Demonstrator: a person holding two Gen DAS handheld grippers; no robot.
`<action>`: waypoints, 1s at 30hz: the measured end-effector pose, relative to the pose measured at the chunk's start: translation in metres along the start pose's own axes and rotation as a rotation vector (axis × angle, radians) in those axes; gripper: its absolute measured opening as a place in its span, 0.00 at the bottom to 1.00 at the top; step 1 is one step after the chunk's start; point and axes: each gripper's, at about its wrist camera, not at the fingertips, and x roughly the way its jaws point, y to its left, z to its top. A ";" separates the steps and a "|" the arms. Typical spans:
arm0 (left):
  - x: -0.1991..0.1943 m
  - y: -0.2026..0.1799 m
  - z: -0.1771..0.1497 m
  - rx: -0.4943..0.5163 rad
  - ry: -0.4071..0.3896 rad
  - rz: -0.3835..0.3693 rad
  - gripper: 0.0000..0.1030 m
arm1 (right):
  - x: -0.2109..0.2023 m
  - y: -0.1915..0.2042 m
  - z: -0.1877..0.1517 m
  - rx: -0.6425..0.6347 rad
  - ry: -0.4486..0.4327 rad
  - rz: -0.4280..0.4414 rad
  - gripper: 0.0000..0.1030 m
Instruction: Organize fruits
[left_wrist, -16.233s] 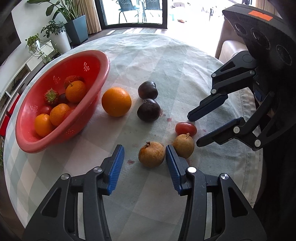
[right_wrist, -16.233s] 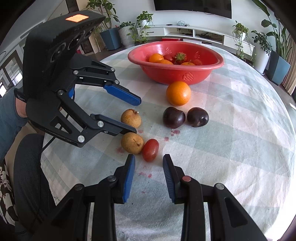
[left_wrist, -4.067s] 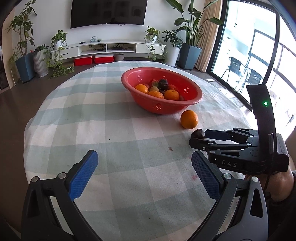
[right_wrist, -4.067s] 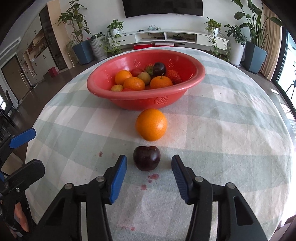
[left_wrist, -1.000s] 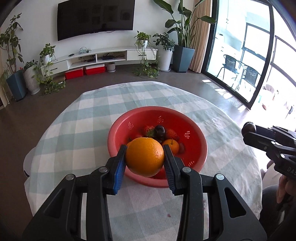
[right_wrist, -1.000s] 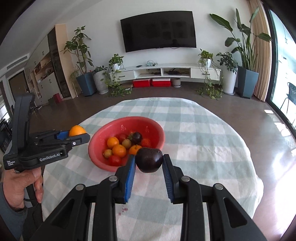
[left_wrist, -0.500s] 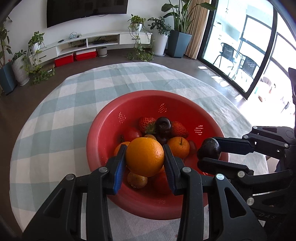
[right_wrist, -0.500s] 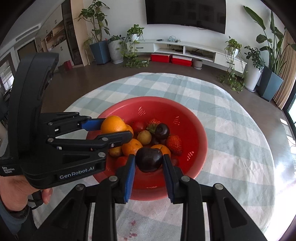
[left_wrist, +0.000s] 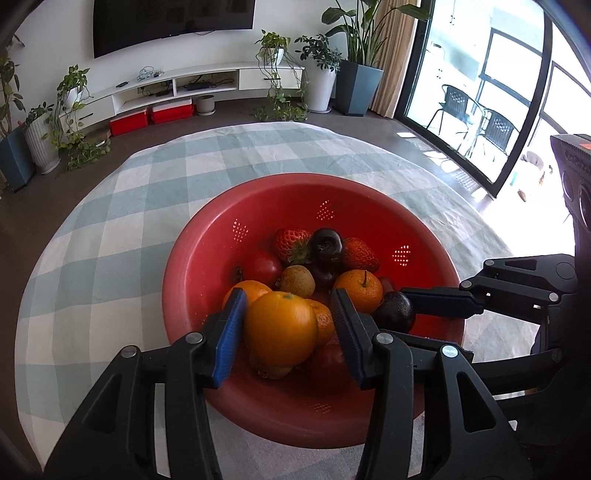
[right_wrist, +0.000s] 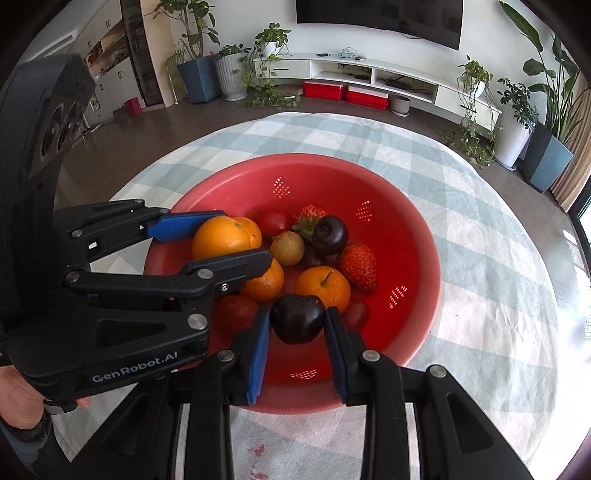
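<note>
Occlusions, both wrist views.
Left claw (left_wrist: 287, 325) hides fruit under the large orange (left_wrist: 280, 332); right claw (right_wrist: 296, 332) body covers the red bowl's (right_wrist: 417, 236) near rim; surface (right_wrist: 491, 266) cut off at frame bottom.

Left gripper (left_wrist: 288, 325) jaws are opening around an orange (left_wrist: 280, 332) over the red bowl (left_wrist: 221, 236), pads apparently losing contact.

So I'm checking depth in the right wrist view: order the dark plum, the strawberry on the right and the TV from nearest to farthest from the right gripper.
1. Dark plum, between the right gripper's fingers.
2. Strawberry, right side of the bowl.
3. TV, on the far wall.
</note>
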 end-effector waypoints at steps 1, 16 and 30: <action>0.000 0.000 0.000 -0.001 -0.003 -0.002 0.47 | -0.001 0.000 -0.001 0.002 -0.002 0.001 0.32; -0.047 0.001 -0.007 -0.028 -0.132 0.038 0.91 | -0.025 -0.003 -0.006 0.038 -0.063 -0.025 0.50; -0.195 -0.031 -0.052 -0.057 -0.454 0.187 1.00 | -0.182 0.033 -0.069 0.033 -0.688 -0.165 1.00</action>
